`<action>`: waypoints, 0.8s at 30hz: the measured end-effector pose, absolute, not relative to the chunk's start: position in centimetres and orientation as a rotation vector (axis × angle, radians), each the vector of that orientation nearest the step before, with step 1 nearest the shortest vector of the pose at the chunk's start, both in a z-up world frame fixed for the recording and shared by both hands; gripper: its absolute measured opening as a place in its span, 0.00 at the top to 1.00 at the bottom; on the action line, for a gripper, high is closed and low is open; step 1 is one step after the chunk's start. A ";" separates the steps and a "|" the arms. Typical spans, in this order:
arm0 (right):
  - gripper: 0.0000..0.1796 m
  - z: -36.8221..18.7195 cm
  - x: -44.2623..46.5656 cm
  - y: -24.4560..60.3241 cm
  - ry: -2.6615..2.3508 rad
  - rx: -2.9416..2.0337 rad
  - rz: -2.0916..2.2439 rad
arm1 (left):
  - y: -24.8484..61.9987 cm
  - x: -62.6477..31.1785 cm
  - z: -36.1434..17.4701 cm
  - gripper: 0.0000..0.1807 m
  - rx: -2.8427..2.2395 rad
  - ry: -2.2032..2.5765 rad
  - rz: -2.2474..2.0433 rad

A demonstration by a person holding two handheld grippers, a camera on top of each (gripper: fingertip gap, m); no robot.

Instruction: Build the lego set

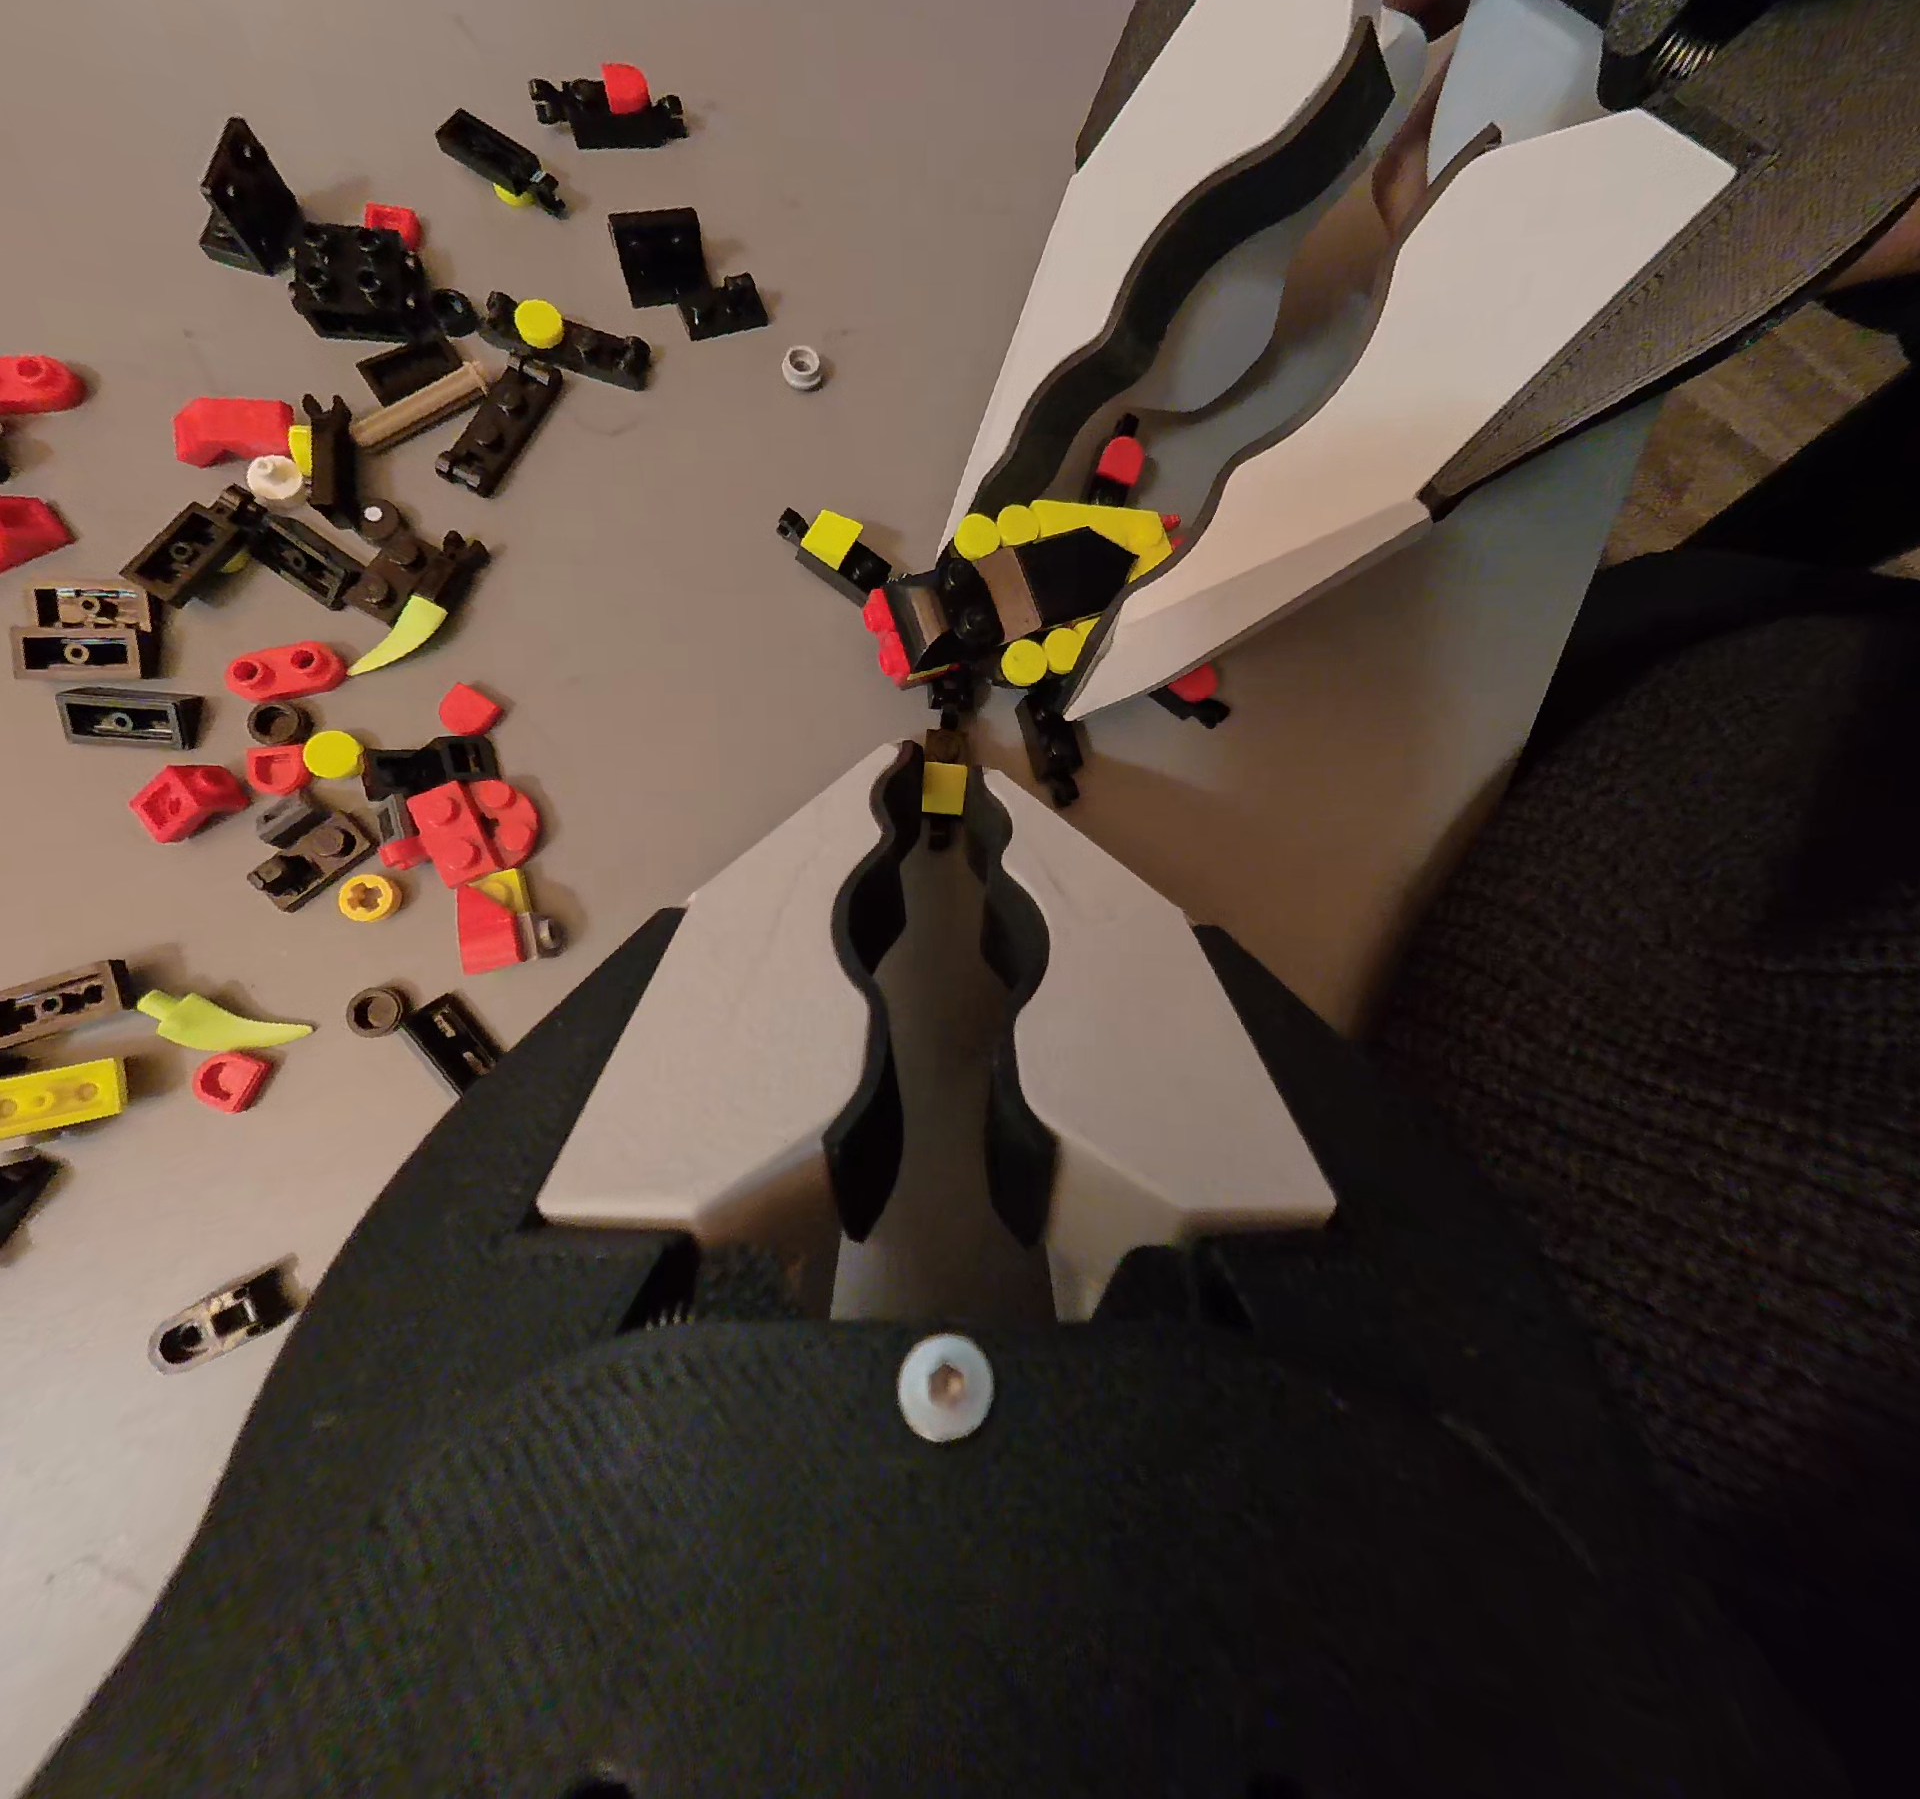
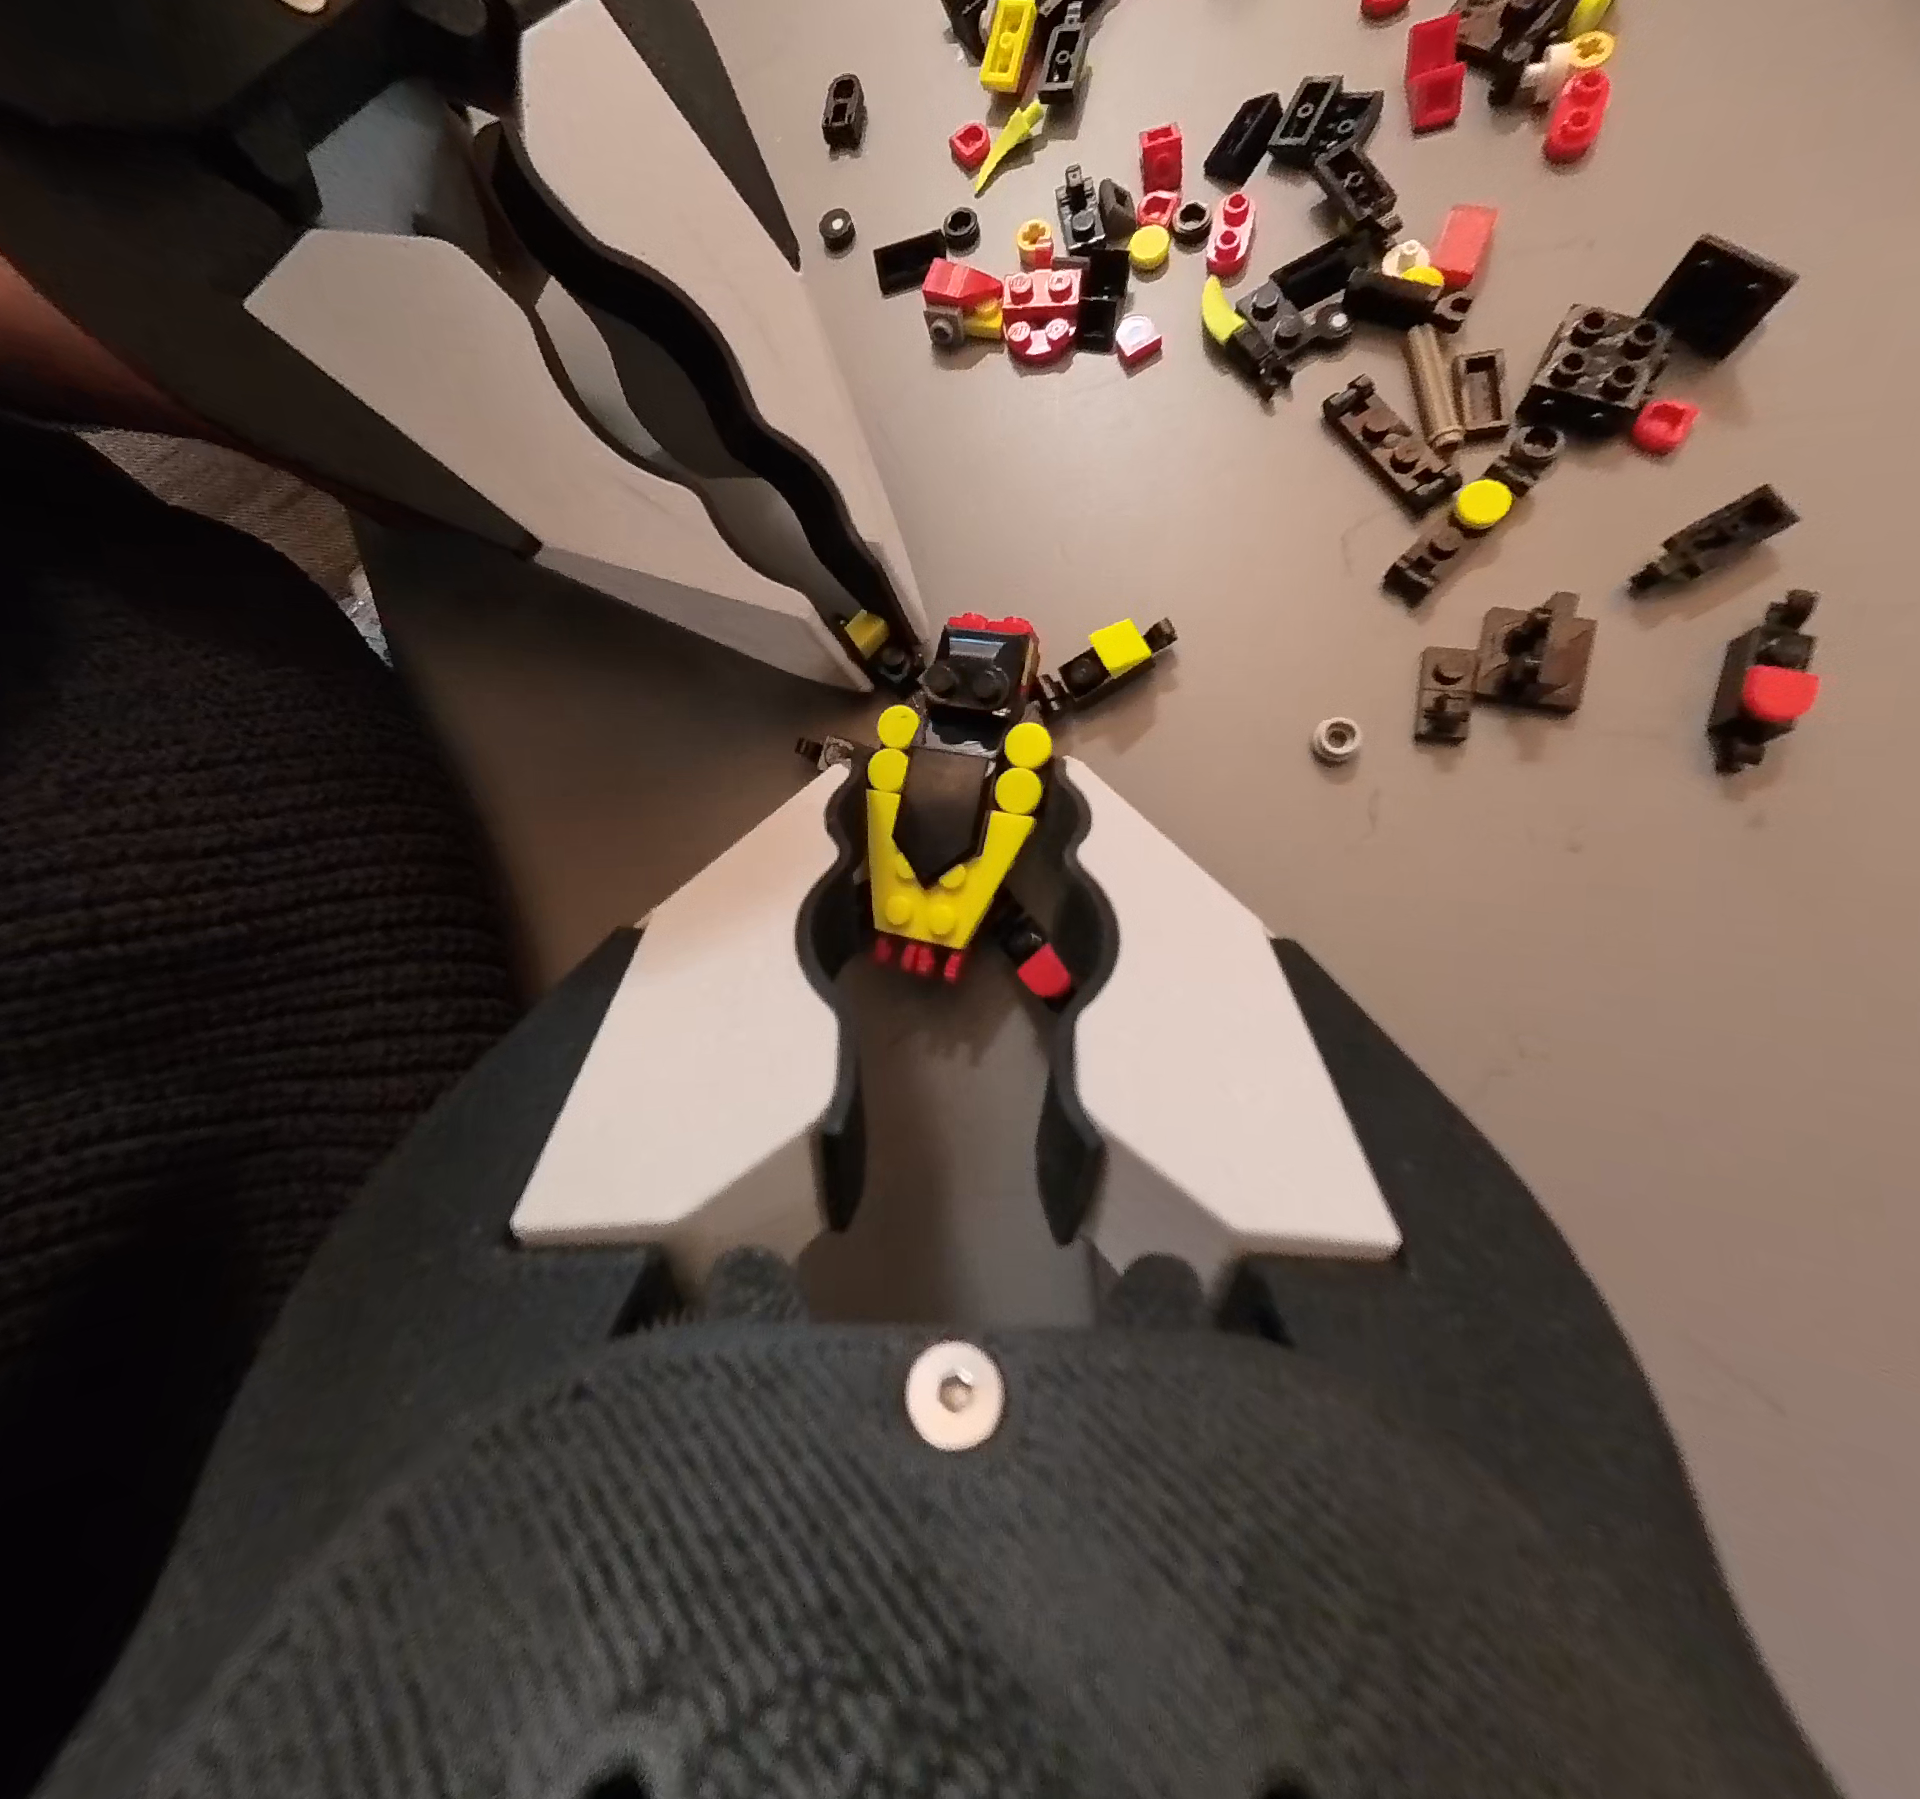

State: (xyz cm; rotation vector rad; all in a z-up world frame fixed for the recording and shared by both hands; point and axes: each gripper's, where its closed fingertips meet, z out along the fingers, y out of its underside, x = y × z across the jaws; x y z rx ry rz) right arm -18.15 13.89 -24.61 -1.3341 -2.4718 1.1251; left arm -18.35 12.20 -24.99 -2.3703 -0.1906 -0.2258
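A small black, yellow and red lego model point(image 2: 940, 845) sits between the fingers of my right gripper point(image 2: 951, 793), which is shut on its body just above the grey table point(image 2: 1403, 1126). In the left wrist view the model point(image 1: 1039, 586) shows inside the right gripper point(image 1: 1023, 622), which comes in from the upper right. My left gripper point(image 1: 943, 773) is shut on a black leg with a yellow tile point(image 1: 943, 785) that meets the model's side. In the right wrist view the left gripper point(image 2: 888, 658) comes in from the upper left. Another yellow-tiled leg point(image 2: 1117, 648) sticks out on the far side.
Many loose black, red and yellow pieces point(image 1: 312, 554) lie on the table to the left in the left wrist view, and at the upper right in the right wrist view point(image 2: 1351, 243). A small grey round stud point(image 1: 801, 367) lies alone. Dark knitted fabric point(image 1: 1662, 1022) borders the table edge. Less than 4 cm separates the two grippers' tips.
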 end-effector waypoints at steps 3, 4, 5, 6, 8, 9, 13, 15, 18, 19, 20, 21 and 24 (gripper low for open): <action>0.81 -24.6 -18.1 13.9 -2.475 -1.336 1.125 | 12.2 -18.4 -25.0 0.98 -2.374 -0.183 -0.222; 0.81 -24.6 -18.2 13.9 -2.476 -1.338 1.125 | 12.2 -18.4 -25.0 0.97 -2.375 -0.182 -0.217; 0.81 -24.6 -18.1 13.9 -2.477 -1.339 1.125 | 12.2 -18.4 -25.0 0.98 -2.375 -0.181 -0.213; 0.82 -24.6 -18.2 13.9 -2.478 -1.339 1.123 | 12.2 -18.4 -25.0 0.98 -2.375 -0.180 -0.211; 0.82 -24.6 -18.1 13.9 -2.480 -1.339 1.123 | 12.2 -18.4 -25.0 0.98 -2.378 -0.179 -0.211; 0.81 -24.6 -18.1 13.9 -2.481 -1.340 1.125 | 12.2 -18.4 -25.0 0.98 -2.379 -0.178 -0.209; 0.82 -24.6 -18.1 13.9 -2.484 -1.341 1.131 | 12.3 -18.4 -25.0 0.97 -2.384 -0.178 -0.204; 0.82 -24.6 -18.2 13.9 -2.483 -1.345 1.136 | 12.3 -18.4 -25.0 0.97 -2.382 -0.183 -0.204; 0.81 -24.6 -18.2 13.9 -2.480 -1.351 1.141 | 12.3 -18.4 -25.0 0.97 -2.384 -0.200 -0.202; 0.82 -24.6 -18.2 13.9 -2.479 -1.351 1.141 | 12.3 -18.4 -25.0 0.97 -2.385 -0.210 -0.198; 0.82 -24.6 -18.2 13.9 -2.479 -1.352 1.141 | 12.3 -18.4 -25.0 0.97 -2.390 -0.214 -0.188; 0.82 -24.6 -18.2 13.9 -2.479 -1.352 1.142 | 12.3 -18.4 -25.0 0.97 -2.394 -0.217 -0.175; 0.82 -24.6 -18.1 13.7 -2.485 -1.360 1.155 | 12.4 -18.4 -25.0 0.97 -2.391 -0.220 -0.172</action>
